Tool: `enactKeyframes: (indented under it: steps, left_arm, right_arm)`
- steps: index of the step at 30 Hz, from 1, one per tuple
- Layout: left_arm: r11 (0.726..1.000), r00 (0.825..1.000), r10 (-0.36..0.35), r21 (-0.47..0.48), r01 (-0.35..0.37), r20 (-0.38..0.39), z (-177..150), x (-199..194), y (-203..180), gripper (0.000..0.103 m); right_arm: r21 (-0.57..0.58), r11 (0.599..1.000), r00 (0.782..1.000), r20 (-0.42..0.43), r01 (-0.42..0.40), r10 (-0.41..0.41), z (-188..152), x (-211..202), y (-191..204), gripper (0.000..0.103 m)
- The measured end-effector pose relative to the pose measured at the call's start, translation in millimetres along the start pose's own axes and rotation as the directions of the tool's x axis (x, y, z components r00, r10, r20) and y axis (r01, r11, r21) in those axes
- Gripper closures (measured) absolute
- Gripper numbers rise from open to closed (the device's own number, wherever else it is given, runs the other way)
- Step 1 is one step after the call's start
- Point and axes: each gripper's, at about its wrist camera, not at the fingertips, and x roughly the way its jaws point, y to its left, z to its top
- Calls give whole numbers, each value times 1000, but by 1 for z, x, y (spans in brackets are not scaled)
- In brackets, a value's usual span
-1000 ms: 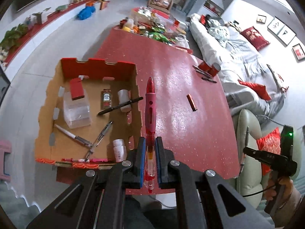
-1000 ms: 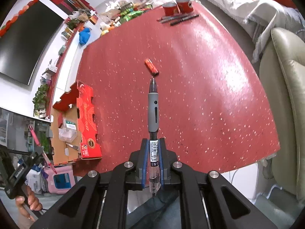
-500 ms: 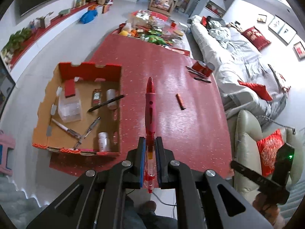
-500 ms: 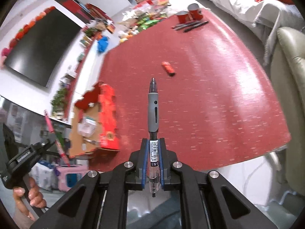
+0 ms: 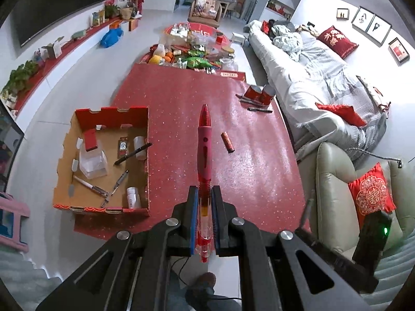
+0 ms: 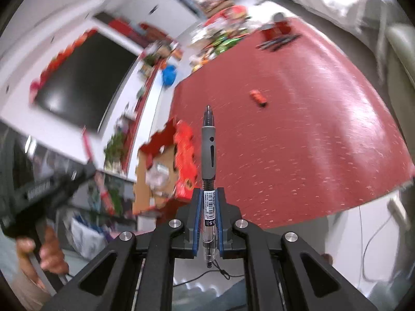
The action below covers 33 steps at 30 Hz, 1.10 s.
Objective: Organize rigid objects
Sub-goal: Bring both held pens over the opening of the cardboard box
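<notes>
My left gripper [image 5: 204,197] is shut on a red pen [image 5: 204,145] that points forward, held high over the near edge of the red table [image 5: 259,171]. My right gripper [image 6: 209,199] is shut on a grey-gripped black pen [image 6: 208,150], also high above the near edge. An open cardboard box [image 5: 64,176] with red walls stands at the table's left and holds several pens, small bottles and a clear container; it shows blurred in the right wrist view [image 6: 166,165]. A small red cylinder [image 5: 227,142] lies mid-table, also in the right wrist view [image 6: 258,98].
Two red cups [image 5: 260,93] and loose pens [image 5: 259,109] lie at the far right of the table. Snacks crowd the far end [image 5: 192,59]. A sofa [image 5: 311,77] and a pale armchair [image 5: 334,181] stand to the right. The other hand and gripper show at left [image 6: 39,207].
Both grippers have risen and drawn back from the table, so table and box look smaller. The right wrist view has tilted left and is blurred by motion. Both pens stay gripped.
</notes>
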Motion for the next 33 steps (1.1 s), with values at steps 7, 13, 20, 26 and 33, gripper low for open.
enactKeyframes:
  steps: [7, 13, 20, 26, 33]
  left_arm:
    - [998, 999, 5, -62, -2, 47, -13, -26, 28, 93]
    - [993, 997, 11, -117, -2, 72, -19, -36, 72, 93]
    - [990, 999, -3, -138, 10, 50, -24, -26, 124, 93]
    - [987, 997, 83, -138, -81, 4, -23, -2, 141, 93]
    - [980, 983, 181, -80, -181, -11, -13, 18, 152, 93]
  right_arm:
    - [38, 994, 993, 65, 99, -102, 26, -35, -41, 92]
    - [75, 988, 985, 94, 138, -145, 37, -46, -45, 92]
    - [29, 985, 985, 22, 172, -173, 33, -4, -1, 92]
    - [-66, 983, 983, -42, 173, -176, 21, 42, 57, 92]
    - [-204, 965, 978, -93, 166, -188, 10, 92, 128, 92]
